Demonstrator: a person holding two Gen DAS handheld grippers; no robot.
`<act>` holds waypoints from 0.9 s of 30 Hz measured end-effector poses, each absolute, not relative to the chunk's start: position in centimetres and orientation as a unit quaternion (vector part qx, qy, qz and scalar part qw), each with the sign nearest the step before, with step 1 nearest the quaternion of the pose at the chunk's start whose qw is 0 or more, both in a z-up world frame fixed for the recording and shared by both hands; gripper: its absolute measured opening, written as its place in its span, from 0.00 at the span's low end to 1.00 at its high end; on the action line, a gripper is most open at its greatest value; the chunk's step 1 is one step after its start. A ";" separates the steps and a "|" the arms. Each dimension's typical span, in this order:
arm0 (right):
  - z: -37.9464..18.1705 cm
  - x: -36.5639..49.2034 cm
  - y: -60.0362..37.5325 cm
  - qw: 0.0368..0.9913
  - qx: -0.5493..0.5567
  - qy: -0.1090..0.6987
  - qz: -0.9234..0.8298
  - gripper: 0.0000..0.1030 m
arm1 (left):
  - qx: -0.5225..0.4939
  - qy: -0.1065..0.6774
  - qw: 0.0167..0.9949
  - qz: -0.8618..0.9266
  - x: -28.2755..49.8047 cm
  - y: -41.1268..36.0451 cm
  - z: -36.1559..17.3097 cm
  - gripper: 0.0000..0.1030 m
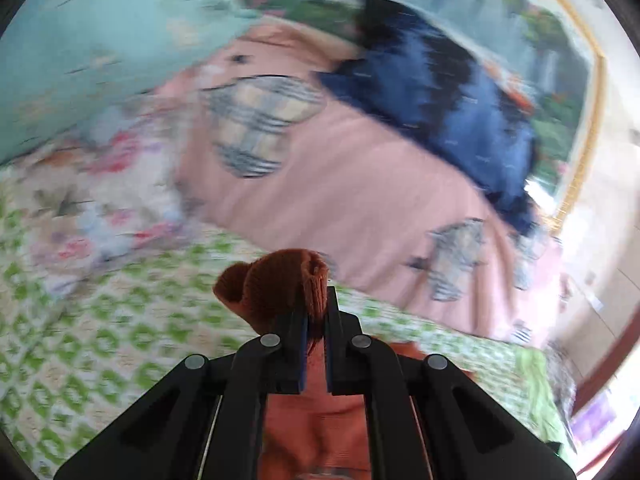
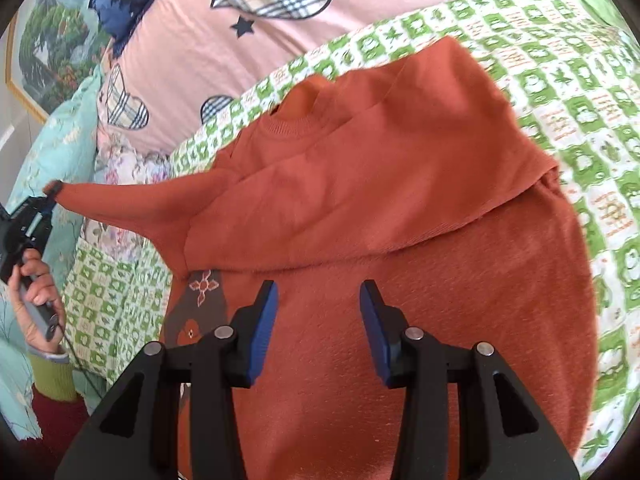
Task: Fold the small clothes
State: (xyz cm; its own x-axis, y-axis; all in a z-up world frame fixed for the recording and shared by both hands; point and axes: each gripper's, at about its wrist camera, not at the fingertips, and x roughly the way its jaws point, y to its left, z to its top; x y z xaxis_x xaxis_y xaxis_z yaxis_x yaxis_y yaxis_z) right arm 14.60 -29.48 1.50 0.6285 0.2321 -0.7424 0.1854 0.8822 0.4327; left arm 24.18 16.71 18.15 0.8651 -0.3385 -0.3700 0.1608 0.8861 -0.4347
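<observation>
A small rust-orange sweater (image 2: 400, 220) lies on the green-and-white patterned sheet (image 2: 560, 80), its right side folded over the body. Its left sleeve (image 2: 132, 204) is stretched out to the left and lifted. My left gripper (image 1: 317, 300) is shut on the sleeve cuff (image 1: 280, 280); it also shows at the far left of the right wrist view (image 2: 48, 196), held by a hand. My right gripper (image 2: 318, 300) is open and empty, just above the sweater's lower body.
A pink quilt with plaid hearts (image 2: 260, 20) lies behind the sweater. A dark blue pillow (image 1: 440, 92) and a pale turquoise pillow (image 1: 80, 40) sit beyond it. A floral cloth (image 1: 100, 208) lies left. A framed picture (image 2: 44, 48) hangs on the wall.
</observation>
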 end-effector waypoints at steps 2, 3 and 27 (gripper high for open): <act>2.0 14.1 -30.4 0.872 0.248 0.423 0.007 0.43 | -0.197 0.231 0.936 -0.177 24.0 13.0 18.4 0.04; 2.2 13.8 -30.9 0.873 0.252 0.418 0.003 0.43 | -0.197 0.240 0.929 -0.201 24.2 10.8 18.2 0.04; 0.3 13.1 -34.2 0.863 0.293 0.410 -0.023 0.58 | -0.101 0.489 0.797 -0.341 22.2 -11.1 -4.0 0.50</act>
State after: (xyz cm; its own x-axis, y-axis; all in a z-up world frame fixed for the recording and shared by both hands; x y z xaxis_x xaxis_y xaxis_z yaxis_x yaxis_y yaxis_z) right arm 13.05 -34.19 0.27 0.6628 0.2005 -0.7214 0.2798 0.8274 0.4870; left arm 22.22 -11.13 -3.95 0.2896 -0.6417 -0.7102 0.4447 0.7473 -0.4938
